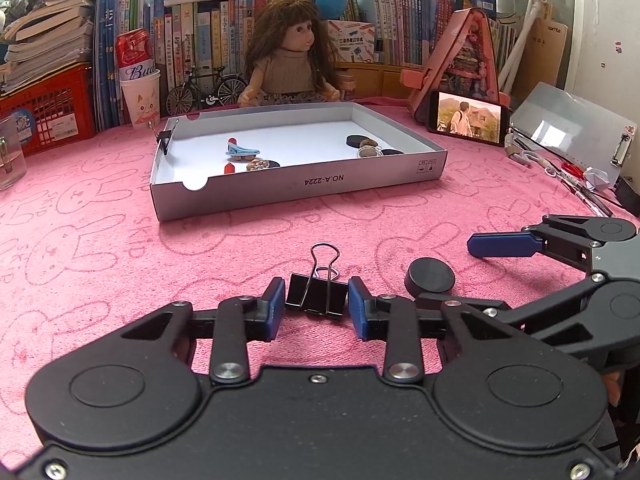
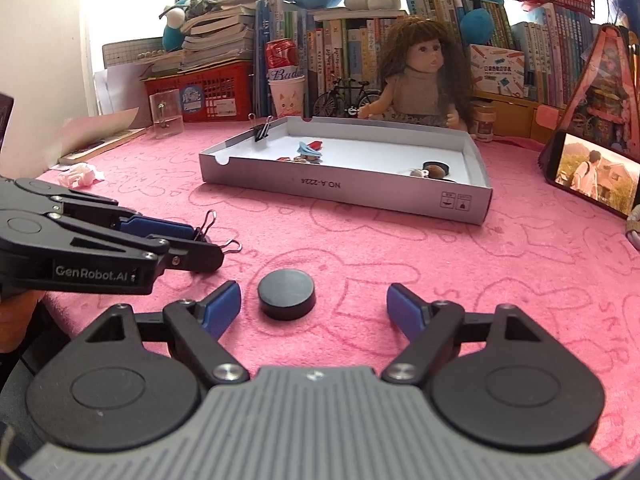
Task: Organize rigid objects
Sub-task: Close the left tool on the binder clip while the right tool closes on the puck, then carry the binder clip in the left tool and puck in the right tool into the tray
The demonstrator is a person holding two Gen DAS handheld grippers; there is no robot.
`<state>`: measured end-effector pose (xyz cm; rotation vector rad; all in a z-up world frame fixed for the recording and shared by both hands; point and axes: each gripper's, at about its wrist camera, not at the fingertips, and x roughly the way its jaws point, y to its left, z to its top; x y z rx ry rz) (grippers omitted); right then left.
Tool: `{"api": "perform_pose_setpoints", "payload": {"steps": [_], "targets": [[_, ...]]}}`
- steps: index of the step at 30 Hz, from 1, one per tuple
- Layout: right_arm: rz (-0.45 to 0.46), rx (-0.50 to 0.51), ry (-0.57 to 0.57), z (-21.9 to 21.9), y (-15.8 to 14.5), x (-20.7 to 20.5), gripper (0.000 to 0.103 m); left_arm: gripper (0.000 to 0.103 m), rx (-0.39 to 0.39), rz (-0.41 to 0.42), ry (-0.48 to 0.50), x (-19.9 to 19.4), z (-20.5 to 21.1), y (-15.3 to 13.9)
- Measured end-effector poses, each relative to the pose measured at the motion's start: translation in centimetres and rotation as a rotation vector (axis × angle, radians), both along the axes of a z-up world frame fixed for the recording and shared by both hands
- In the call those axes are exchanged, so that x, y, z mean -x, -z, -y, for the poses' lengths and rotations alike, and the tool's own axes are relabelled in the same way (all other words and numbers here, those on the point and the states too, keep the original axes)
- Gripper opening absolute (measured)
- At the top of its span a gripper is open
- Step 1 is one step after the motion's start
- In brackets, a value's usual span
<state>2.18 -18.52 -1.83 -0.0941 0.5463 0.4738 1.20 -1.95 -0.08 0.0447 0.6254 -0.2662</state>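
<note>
A black binder clip (image 1: 316, 295) lies on the pink cloth between the pads of my left gripper (image 1: 316, 306); the pads stand just beside its two sides, touching or nearly so. In the right wrist view the left gripper (image 2: 200, 242) appears from the side around the clip (image 2: 212, 236). A black round puck (image 2: 286, 294) lies on the cloth between the fingers of my right gripper (image 2: 314, 308), which is open wide and empty. The puck (image 1: 430, 277) also shows in the left wrist view. A grey shallow box (image 1: 296, 186) behind holds several small objects.
A second binder clip (image 1: 164, 140) is clipped on the box's left wall. A doll (image 1: 290, 64), a cup (image 1: 142, 98), a red crate (image 1: 44, 112) and books stand behind. A phone (image 1: 468, 118), a clipboard (image 1: 576, 128) and pens lie at the right. A glass (image 2: 166, 114) stands left.
</note>
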Motion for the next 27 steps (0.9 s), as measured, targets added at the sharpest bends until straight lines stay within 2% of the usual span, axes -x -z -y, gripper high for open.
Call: {"api": "perform_pose_setpoints", "payload": {"steps": [3,7,10,27], "targets": [[0.005,0.000,-0.018,-0.3,0.0,0.2,0.075,0.032,0.001,0.001,-0.006,0.0,0.0,0.0],[0.013,0.018,-0.026,-0.6,-0.1,0.3,0.048,0.032,0.004,0.003,-0.017,0.0,-0.1,-0.1],[0.019,0.021,-0.031,-0.8,-0.2,0.3,0.037,0.032,0.006,0.004,-0.025,0.1,-0.1,-0.1],[0.045,0.007,0.064,-0.3,-1.6,-1.7,0.037,0.032,0.036,0.041,-0.080,-1.6,-1.0,-1.8]]}}
